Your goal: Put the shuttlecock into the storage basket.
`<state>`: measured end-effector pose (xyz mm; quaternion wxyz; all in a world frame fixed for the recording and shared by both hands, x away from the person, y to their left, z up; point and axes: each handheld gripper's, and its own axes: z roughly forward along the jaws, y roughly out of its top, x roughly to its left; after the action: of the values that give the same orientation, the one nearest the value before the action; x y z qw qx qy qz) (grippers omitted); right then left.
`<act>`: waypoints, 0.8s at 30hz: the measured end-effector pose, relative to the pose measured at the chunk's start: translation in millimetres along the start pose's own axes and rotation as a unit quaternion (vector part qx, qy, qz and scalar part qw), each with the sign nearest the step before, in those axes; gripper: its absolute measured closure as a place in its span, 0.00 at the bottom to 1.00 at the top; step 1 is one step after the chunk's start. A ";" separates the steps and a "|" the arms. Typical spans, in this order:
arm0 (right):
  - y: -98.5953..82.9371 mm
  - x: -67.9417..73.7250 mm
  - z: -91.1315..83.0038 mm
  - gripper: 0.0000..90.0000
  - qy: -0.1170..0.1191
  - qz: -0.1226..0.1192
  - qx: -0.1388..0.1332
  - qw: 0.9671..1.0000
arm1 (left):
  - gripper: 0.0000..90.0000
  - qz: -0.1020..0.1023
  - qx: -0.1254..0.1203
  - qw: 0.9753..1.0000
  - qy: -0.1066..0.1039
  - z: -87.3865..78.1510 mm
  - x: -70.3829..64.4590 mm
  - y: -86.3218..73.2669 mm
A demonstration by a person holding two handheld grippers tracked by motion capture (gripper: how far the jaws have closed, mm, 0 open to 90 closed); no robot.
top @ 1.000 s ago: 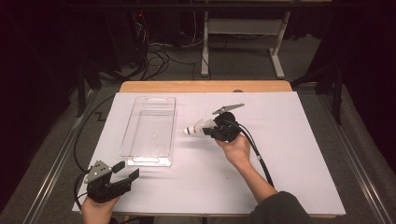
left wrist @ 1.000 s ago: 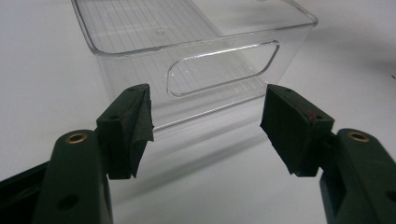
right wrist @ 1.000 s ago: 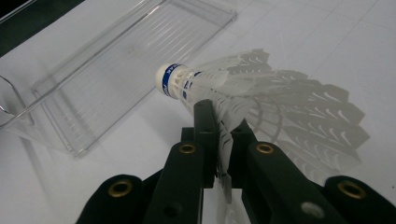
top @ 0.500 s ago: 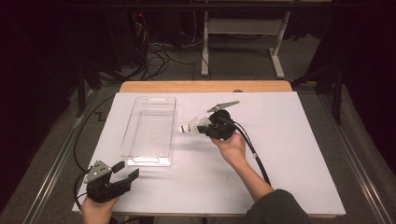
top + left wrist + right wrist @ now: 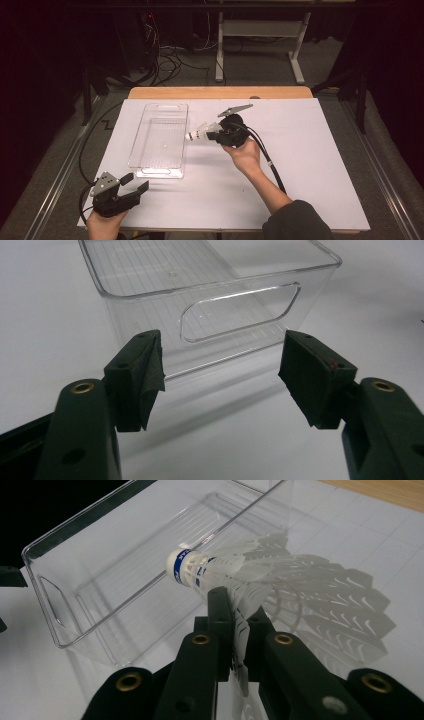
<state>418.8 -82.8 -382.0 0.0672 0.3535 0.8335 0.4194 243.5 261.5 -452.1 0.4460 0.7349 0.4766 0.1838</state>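
A white plastic shuttlecock [image 5: 200,132] with a blue band on its cork [image 5: 182,567] hangs above the table, just right of a clear plastic bin [image 5: 160,140]. My right gripper [image 5: 216,134] is shut on the shuttlecock's skirt [image 5: 240,630], the cork pointing toward the bin's long wall [image 5: 125,615]. Near the table's front left corner, my left gripper [image 5: 134,183] stands open with nothing between its pads [image 5: 150,375]. It faces the bin's near end with the handle slot [image 5: 240,312], a short way off.
A white sheet [image 5: 310,165] covers the wooden table [image 5: 220,93]. Black cables [image 5: 267,160] trail from both grippers. Beyond the far edge stand a desk frame [image 5: 260,45] and floor cables. Dark floor flanks the table.
My right gripper has carried the shuttlecock a little left toward the bin and tilted. The left gripper has stayed where it was.
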 end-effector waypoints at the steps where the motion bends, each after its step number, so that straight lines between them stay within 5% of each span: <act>1: 1.3 0.7 0.1 0.98 0.000 -0.003 0.001 1.000 | 0.38 0.000 0.000 1.000 0.000 0.0 0.0 0.0; 24: 31.0 29.3 15.2 0.98 0.023 -0.030 0.004 0.999 | 0.39 -0.001 -0.002 1.000 0.000 -0.6 1.0 -0.3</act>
<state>419.8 -41.6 -363.1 0.0590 0.3192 0.8467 0.4216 243.4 262.7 -452.1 0.4472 0.7336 0.4771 0.1846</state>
